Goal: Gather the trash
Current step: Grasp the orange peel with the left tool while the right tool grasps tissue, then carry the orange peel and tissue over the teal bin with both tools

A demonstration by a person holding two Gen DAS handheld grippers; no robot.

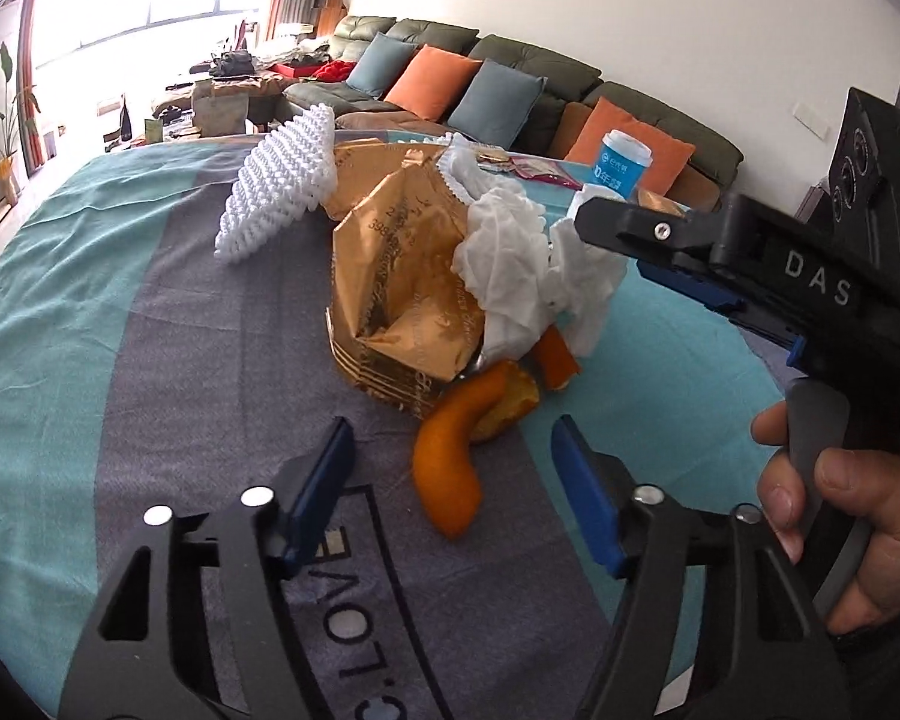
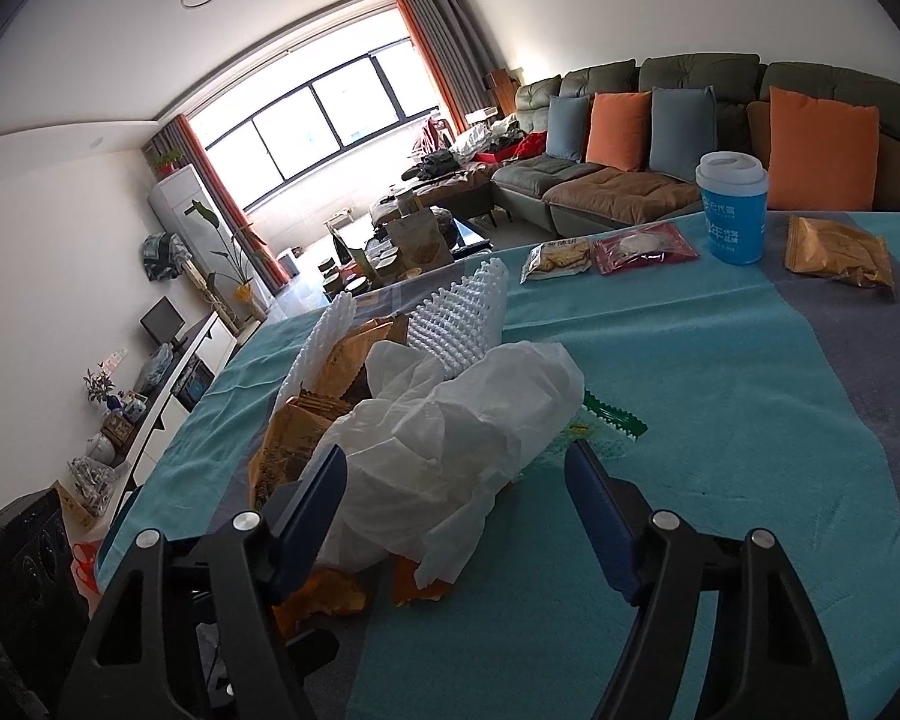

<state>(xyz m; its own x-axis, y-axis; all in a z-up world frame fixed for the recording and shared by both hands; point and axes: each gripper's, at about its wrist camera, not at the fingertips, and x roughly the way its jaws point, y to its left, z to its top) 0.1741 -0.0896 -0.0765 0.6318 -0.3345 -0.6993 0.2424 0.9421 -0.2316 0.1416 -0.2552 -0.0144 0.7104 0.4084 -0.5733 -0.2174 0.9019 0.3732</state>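
Orange peel (image 1: 450, 480) before wrapper (image 1: 396, 288), tissue (image 1: 510, 264) right, cup (image 1: 621, 165) behind

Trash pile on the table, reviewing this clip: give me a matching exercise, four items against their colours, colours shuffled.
Items:
1. foam fruit net
2. crumpled wrapper
3. peel
4. lidded cup

Colours:
A. blue with a white lid
B. orange
C. white
D. gold

Pairs: 1-C, 2-D, 3-B, 4-A
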